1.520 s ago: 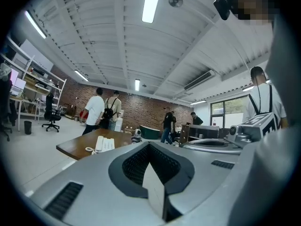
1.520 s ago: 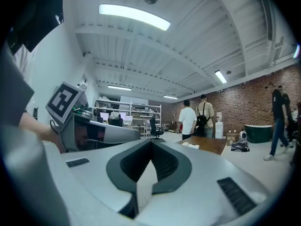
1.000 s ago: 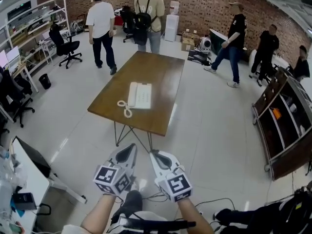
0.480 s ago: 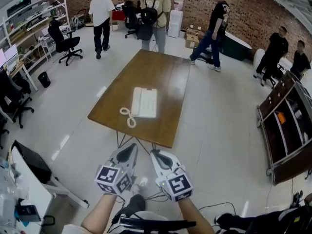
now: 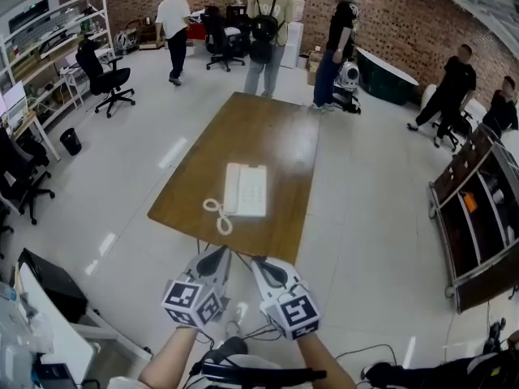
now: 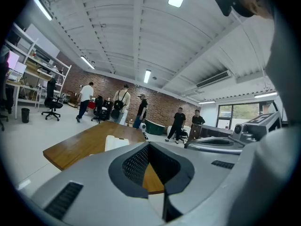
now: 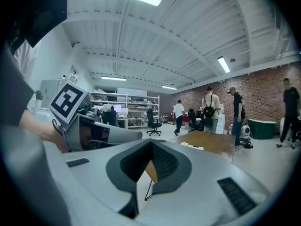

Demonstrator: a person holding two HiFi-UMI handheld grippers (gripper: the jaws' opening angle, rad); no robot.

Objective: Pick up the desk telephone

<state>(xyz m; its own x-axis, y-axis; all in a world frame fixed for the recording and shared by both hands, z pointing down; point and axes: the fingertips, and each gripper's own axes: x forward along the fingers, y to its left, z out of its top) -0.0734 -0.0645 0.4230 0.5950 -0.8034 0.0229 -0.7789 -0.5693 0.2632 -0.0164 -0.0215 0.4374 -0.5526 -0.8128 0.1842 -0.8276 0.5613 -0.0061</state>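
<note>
A white desk telephone (image 5: 246, 190) lies on a brown wooden table (image 5: 268, 128), its curled cord (image 5: 217, 215) trailing toward the near left corner. In the left gripper view the telephone (image 6: 115, 142) shows just beyond the jaws; in the right gripper view it (image 7: 193, 147) sits on the table ahead. My left gripper (image 5: 219, 257) and right gripper (image 5: 261, 262) hang side by side just short of the table's near edge. Both are shut with nothing between the jaws.
Several people stand past the far end of the table (image 5: 268, 31) and at the right (image 5: 450, 83). Office chairs (image 5: 101, 75) and shelving (image 5: 49, 39) line the left. A dark wooden shelf unit (image 5: 478, 217) stands at the right. A desk corner (image 5: 49, 314) is near left.
Both grippers and the head view have moved forward toward the table; its near edge is now just ahead of the jaw tips. People in the background have walked on.
</note>
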